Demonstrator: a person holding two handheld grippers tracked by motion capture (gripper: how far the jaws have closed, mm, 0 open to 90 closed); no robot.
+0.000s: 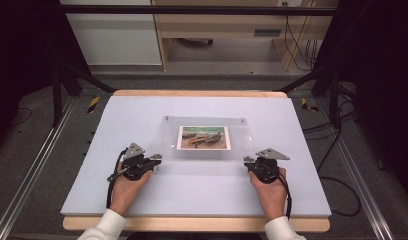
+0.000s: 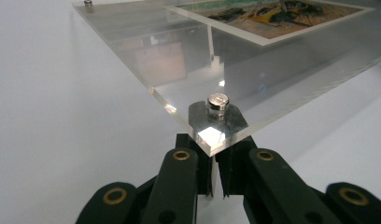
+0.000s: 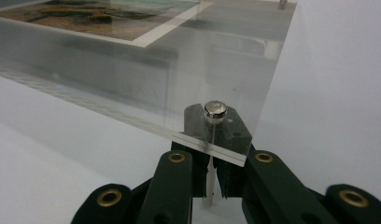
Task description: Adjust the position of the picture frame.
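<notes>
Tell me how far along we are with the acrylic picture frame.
Done: the picture sits inside the clear acrylic frame, with a metal stud at each near corner. In hand: the left gripper and right gripper are each closed on a near corner. Left: probably lifting or moving the frame; it looks flat on the white table.

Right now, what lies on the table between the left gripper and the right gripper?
In the high view, the near edge of the clear acrylic frame spans from the left gripper to the right gripper, each at a near corner. Nearer the person, the white table is bare.

A pale white table (image 1: 117, 185) carries a clear acrylic photo frame (image 1: 162, 150) lying flat.
</notes>
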